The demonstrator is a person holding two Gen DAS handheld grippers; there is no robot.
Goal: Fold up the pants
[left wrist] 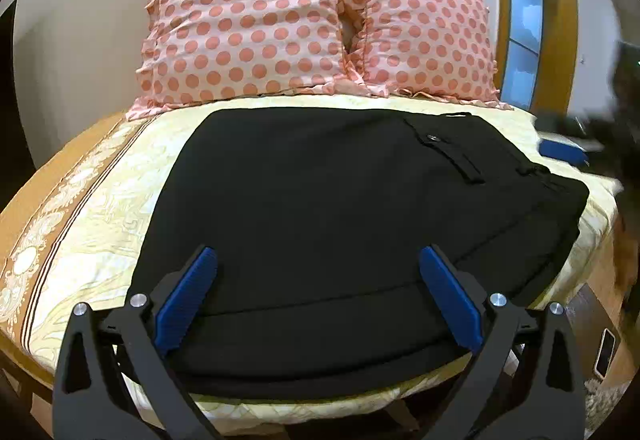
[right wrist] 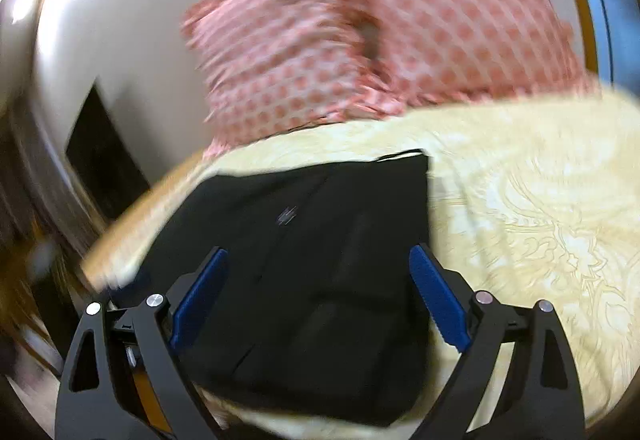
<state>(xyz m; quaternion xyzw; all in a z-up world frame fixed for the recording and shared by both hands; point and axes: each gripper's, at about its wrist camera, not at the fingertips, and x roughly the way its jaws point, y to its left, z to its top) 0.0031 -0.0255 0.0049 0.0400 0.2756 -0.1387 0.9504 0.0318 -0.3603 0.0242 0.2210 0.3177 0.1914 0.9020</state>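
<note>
Black pants lie folded in a wide flat stack on the cream bedspread, waistband and a buttoned back pocket toward the right. My left gripper is open and empty, hovering over the near edge of the pants. In the blurred right wrist view the pants lie under my right gripper, which is open and empty above them. The right gripper also shows as a dark blur at the right edge of the left wrist view.
Two pink polka-dot pillows stand against the wall at the head of the bed. The bed's brown patterned border runs along the left. A phone lies on a low surface beyond the right bed edge. Bare bedspread lies right of the pants.
</note>
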